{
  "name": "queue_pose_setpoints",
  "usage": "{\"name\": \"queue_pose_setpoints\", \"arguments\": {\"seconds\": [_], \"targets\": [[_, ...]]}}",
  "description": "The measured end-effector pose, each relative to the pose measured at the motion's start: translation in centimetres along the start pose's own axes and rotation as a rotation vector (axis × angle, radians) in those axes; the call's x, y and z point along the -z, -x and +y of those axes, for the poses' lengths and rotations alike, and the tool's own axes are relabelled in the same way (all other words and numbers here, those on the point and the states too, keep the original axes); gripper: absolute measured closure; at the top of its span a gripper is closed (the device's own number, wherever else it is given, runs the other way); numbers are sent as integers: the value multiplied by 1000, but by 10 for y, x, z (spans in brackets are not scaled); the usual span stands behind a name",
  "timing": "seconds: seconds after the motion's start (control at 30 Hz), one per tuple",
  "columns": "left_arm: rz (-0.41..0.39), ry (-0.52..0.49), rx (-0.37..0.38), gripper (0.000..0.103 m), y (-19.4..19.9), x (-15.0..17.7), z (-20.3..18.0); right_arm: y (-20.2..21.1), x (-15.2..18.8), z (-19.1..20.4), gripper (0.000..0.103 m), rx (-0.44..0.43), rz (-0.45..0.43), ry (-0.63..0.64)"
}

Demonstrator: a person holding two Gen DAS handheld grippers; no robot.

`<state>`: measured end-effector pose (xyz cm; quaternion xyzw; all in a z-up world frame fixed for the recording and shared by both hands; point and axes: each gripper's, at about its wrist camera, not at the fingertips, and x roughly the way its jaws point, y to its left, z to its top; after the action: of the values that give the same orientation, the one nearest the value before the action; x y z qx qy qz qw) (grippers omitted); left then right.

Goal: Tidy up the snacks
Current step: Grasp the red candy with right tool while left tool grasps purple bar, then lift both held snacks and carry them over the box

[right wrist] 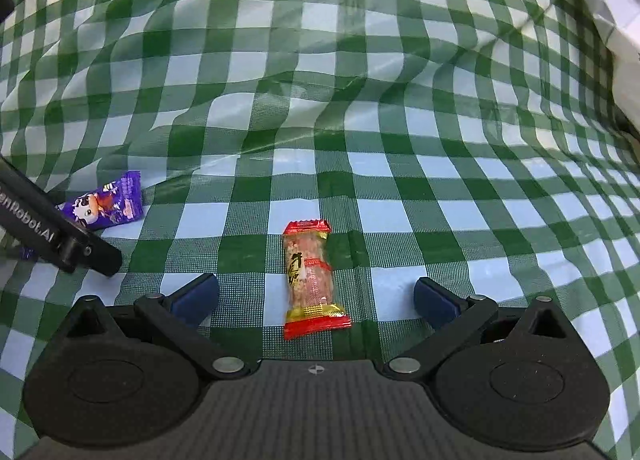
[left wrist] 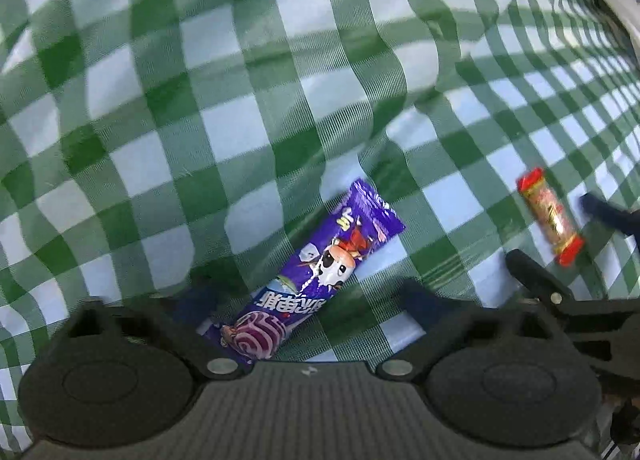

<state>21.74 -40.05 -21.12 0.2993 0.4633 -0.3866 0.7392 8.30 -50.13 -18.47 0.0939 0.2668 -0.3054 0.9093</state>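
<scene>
A purple snack packet (left wrist: 316,272) is straddled, unpinched, by the spread left tool (left wrist: 308,300). A red snack bar (right wrist: 314,280), pointing to 12 o'clock on the checked cloth (right wrist: 320,100), is flanked by the spread right tool (right wrist: 316,300).

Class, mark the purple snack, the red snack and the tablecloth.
Purple snack (left wrist: 320,264): left wrist view, on the wrapper's cartoon cow.
Red snack (right wrist: 310,272): right wrist view, on the clear middle of the wrapper.
Tablecloth (right wrist: 320,100): right wrist view, on a bare fold.

Purple lollipop packet (left wrist: 316,274) lying flat, set diagonally; red-ended clear snack bar (right wrist: 314,280) lying flat, lengthwise, well apart to its right.
</scene>
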Motion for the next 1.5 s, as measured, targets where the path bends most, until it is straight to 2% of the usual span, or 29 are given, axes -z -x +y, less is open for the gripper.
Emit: {"name": "queue_pose_setpoints", "arguments": {"seconds": [0.03, 0.07, 0.1, 0.13, 0.17, 0.3, 0.5, 0.67, 0.83, 0.97, 1.2, 1.27, 1.5], "targets": [[6, 18, 25, 63, 4, 0, 3, 2, 1, 0, 17, -18, -11, 9], [13, 37, 39, 81, 8, -1, 5, 5, 2, 0, 43, -40, -30, 17], [22, 47, 47, 83, 12, -1, 7, 9, 3, 0, 56, -51, -40, 29], [15, 62, 50, 83, 17, 0, 8, 12, 2, 3, 77, -57, -41, 41], [4, 67, 52, 83, 23, 2, 9, 15, 1, 5, 81, -49, -33, 47], [-30, 78, 63, 83, 54, 16, 10, 27, 2, 7, 83, -56, 3, 28], [-98, 115, 117, 83, 128, 54, 6, 80, 6, 5, 84, -53, -20, -25], [-171, 124, 136, 83, 204, 111, -2, 158, 22, 23, 84, -80, -91, -23], [-223, 174, 148, 83, 288, 188, 4, 247, 45, 61, 84, -149, -149, -21], [-273, 170, 82, 83, 344, 249, 7, 313, 65, 88, 84, -214, -154, -32], [-291, 243, -12, 83, 427, 357, 30, 414, 95, 129, 84, -374, -123, 22], [-306, 263, -47, 83, 447, 385, 35, 440, 103, 144, 84, -419, -123, 48], [-321, 340, -88, 83, 487, 468, 46, 506, 121, 196, 84, -539, -133, 155]]}}
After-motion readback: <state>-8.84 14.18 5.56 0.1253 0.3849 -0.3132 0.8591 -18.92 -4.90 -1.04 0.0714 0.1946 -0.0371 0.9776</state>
